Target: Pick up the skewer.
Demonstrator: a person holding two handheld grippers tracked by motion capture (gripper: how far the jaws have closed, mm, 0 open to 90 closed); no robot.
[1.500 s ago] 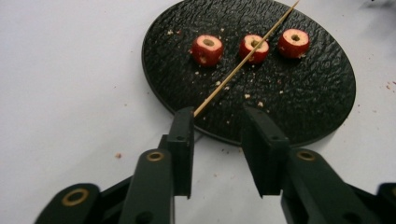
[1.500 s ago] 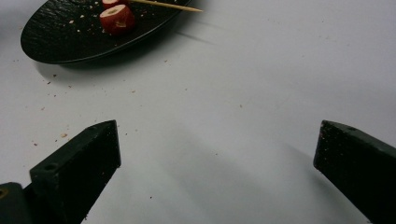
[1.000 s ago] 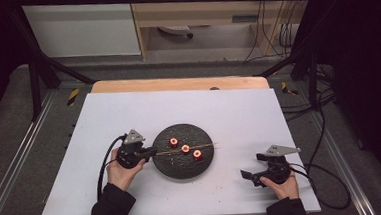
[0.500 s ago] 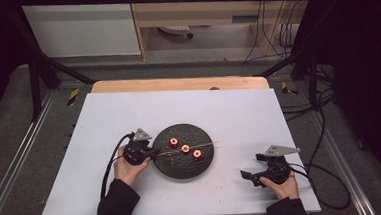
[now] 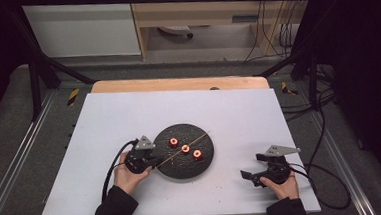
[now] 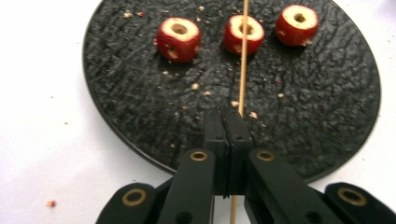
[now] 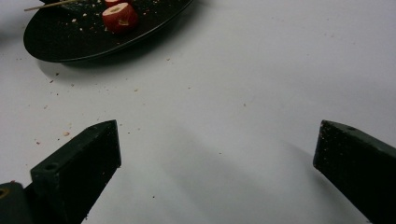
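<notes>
A black round plate [image 5: 182, 169] [image 6: 121, 107] in the middle of the white table holds three red cored fruit pieces in a row [image 5: 173, 142] [image 5: 185, 148] [image 5: 197, 154]. My left gripper [image 5: 154, 164] [image 6: 229, 114] is at the plate's left rim, shut on a thin wooden skewer [image 5: 190, 143] [image 6: 243, 60]. The skewer slants out over the plate and passes across the middle piece [image 6: 244, 34]. My right gripper [image 5: 250, 166] [image 7: 217, 140] rests on the table to the right of the plate, jaws wide open with nothing between them. The nearest piece [image 7: 120, 16] is far ahead of it.
Crumbs are scattered on the plate and on the white table [image 5: 239, 119] around it. A wooden strip [image 5: 177, 84] runs along the table's far edge. Black cables [image 5: 113, 167] trail from both grippers toward the near edge.
My left gripper has shifted slightly right and nearer to me at the plate's rim, and the skewer now slants from its jaws across the plate. The right gripper has stayed put.
</notes>
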